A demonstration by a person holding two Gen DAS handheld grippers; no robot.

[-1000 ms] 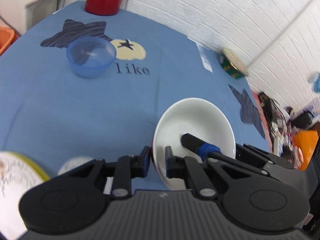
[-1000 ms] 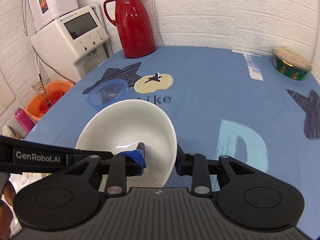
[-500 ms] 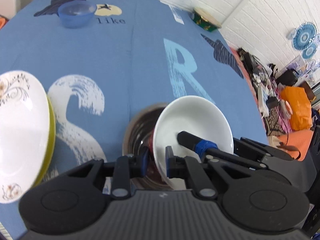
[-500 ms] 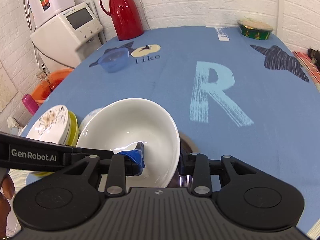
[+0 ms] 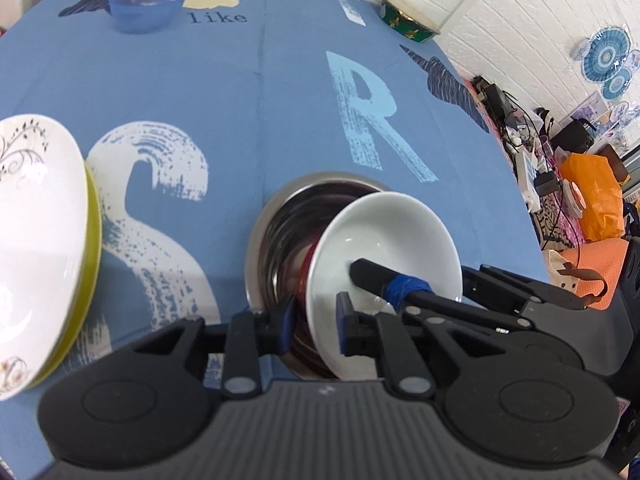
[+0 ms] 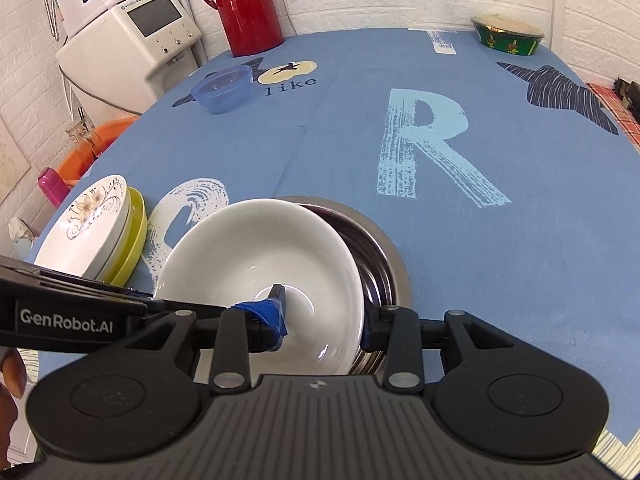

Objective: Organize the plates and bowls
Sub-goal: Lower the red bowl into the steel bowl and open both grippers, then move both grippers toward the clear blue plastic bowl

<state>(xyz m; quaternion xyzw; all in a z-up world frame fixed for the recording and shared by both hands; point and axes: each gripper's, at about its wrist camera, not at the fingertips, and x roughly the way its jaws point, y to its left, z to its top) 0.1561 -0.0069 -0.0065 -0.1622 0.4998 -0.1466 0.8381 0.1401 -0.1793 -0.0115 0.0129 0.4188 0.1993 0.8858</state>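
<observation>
blue cloth with big letters covers the table (image 6: 500, 248), and white brick walls stand behind it. the white bowl (image 6: 260, 276) sits over the steel bowl (image 6: 384, 252), tipped a bit, near the front edge of the table.

your left gripper (image 5: 312, 322) reaches over the bowl's left rim, one finger outside and one inside. your right gripper (image 6: 322, 322) does the same on the right rim. both claws are narrow and have just been opening a little, with the rim between the fingers. in the left view the pads look a bit off the rim. on the right side you cannot tell if they touch.

i think you are setting the white bowl down inside the steel bowl. let it settle flat before you let go all the way. open both claws a bit more, then lift them straight up so no finger hooks the rim.

the stack of plates (image 6: 92, 232) is close on the left of the steel bowl, so do not swing that way. beyond the steel bowl the cloth is bare up to the blue bowl (image 6: 222, 88), far off.
</observation>
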